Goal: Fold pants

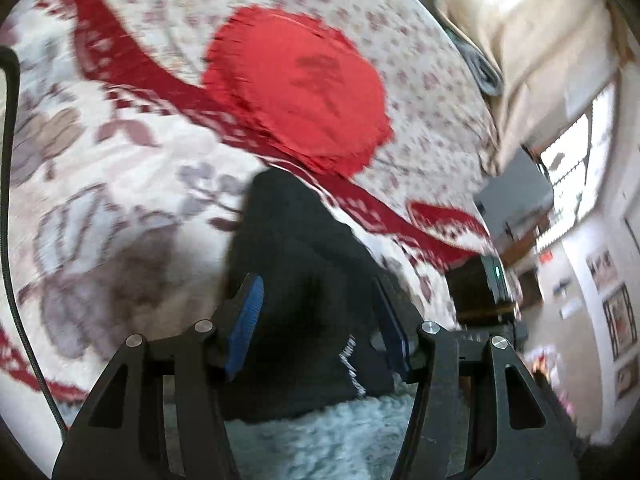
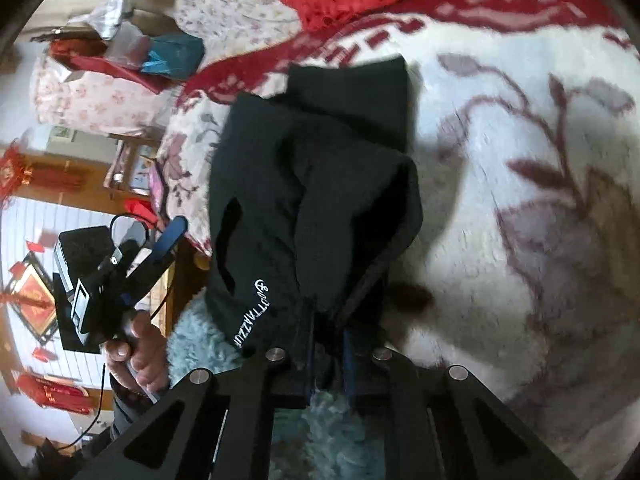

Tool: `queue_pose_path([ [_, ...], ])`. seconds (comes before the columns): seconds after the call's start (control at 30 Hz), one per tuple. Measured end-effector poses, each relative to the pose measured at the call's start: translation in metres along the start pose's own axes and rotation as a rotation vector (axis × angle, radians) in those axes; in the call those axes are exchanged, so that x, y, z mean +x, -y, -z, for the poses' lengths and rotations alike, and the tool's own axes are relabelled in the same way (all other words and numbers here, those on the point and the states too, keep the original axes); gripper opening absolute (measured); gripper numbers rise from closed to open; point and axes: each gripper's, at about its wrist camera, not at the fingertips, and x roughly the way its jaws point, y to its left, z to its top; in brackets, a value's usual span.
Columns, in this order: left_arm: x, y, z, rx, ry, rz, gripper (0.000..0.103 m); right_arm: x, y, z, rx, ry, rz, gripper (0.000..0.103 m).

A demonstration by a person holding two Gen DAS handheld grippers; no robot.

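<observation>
1. Pants [image 2: 316,184], black with white lettering near one edge, lie bunched on the blanket [image 2: 520,160], their near end over a pale fluffy cover [image 2: 192,332] at the bed's near edge.

2. Folding looks part done at most: the cloth is doubled over itself in loose layers, with one flat panel sticking out at the far end and a rumpled hump in the middle. No neat rectangle shows.

3. The right gripper [image 2: 326,344] has its jaws drawn close together, clamped on a gathered bit of the pants at their near edge; the dark cloth rises straight out of the narrow gap.

4. The left gripper [image 1: 320,320] has its jaws apart. The pants sit between the blue pads [image 1: 250,308], but whether a pad touches the cloth I cannot tell, and they do not pinch it. In the right wrist view this gripper hangs off the bed's left side in a hand [image 2: 138,344].

5. Left to do, as I judge it: smooth the hump, square the layers and make the last fold. A red cushion [image 1: 296,92] lies farther up the bed, clear of the pants.
</observation>
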Motion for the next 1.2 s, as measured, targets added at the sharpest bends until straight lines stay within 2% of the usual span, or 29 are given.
queue_pose_path([
  [0.07, 0.005, 0.006, -0.001, 0.041, -0.02, 0.002, 0.055, -0.001, -0.003, -0.005, -0.015, 0.031, 0.003, 0.011],
  [0.17, 0.01, 0.006, -0.003, 0.063, -0.04, 0.001, 0.055, -0.004, -0.013, -0.017, -0.092, 0.077, 0.056, 0.011],
  [0.27, 0.013, 0.0, -0.003, 0.063, -0.078, -0.006, 0.055, 0.008, -0.007, -0.026, -0.075, 0.023, 0.129, 0.012],
  [0.3, 0.016, -0.002, -0.002, 0.068, -0.097, -0.005, 0.055, 0.008, -0.007, -0.028, -0.072, 0.023, 0.126, 0.012],
  [0.37, 0.034, -0.008, 0.003, 0.092, -0.198, -0.011, 0.054, 0.007, -0.005, -0.028, -0.064, 0.023, 0.124, 0.013],
  [0.43, 0.049, -0.016, 0.005, 0.095, -0.263, -0.067, 0.051, 0.005, 0.002, -0.027, -0.03, 0.025, 0.085, 0.015],
  [0.5, 0.053, -0.019, 0.002, 0.083, -0.276, -0.068, 0.051, -0.001, 0.005, -0.024, -0.012, 0.044, 0.061, 0.016],
  [0.53, 0.055, -0.017, 0.002, 0.1, -0.284, -0.083, 0.051, -0.01, 0.005, -0.021, -0.012, 0.083, 0.073, 0.016],
  [0.63, 0.056, -0.012, 0.002, 0.14, -0.29, -0.109, 0.051, -0.041, -0.003, -0.014, -0.034, 0.217, 0.138, 0.016],
  [0.7, 0.049, -0.008, 0.0, 0.162, -0.267, -0.098, 0.051, -0.061, -0.007, -0.008, -0.044, 0.298, 0.171, 0.016],
  [0.77, 0.03, 0.003, -0.004, 0.229, -0.187, -0.086, 0.051, -0.076, -0.016, -0.003, -0.064, 0.361, 0.164, 0.016],
  [0.83, 0.015, 0.015, -0.011, 0.301, -0.087, -0.058, 0.051, -0.081, -0.031, 0.002, -0.127, 0.389, 0.175, 0.016],
  [0.9, 0.015, 0.02, -0.019, 0.319, -0.049, -0.04, 0.051, -0.079, -0.046, 0.004, -0.186, 0.417, 0.208, 0.016],
  [1.0, 0.038, 0.017, -0.04, 0.306, -0.059, -0.071, 0.051, -0.067, -0.06, -0.006, -0.236, 0.417, 0.239, 0.016],
  [1.03, 0.048, 0.012, -0.048, 0.279, -0.064, -0.092, 0.048, -0.063, -0.061, -0.01, -0.231, 0.405, 0.242, 0.016],
  [1.07, 0.058, 0.005, -0.056, 0.246, -0.074, -0.121, 0.041, -0.054, -0.061, -0.018, -0.224, 0.378, 0.255, 0.016],
  [1.13, 0.079, -0.011, -0.068, 0.179, -0.124, -0.167, 0.032, -0.039, -0.059, -0.031, -0.218, 0.331, 0.287, 0.016],
  [1.2, 0.098, -0.029, -0.069, 0.123, -0.186, -0.231, 0.029, -0.021, -0.049, -0.044, -0.215, 0.266, 0.316, 0.014],
])
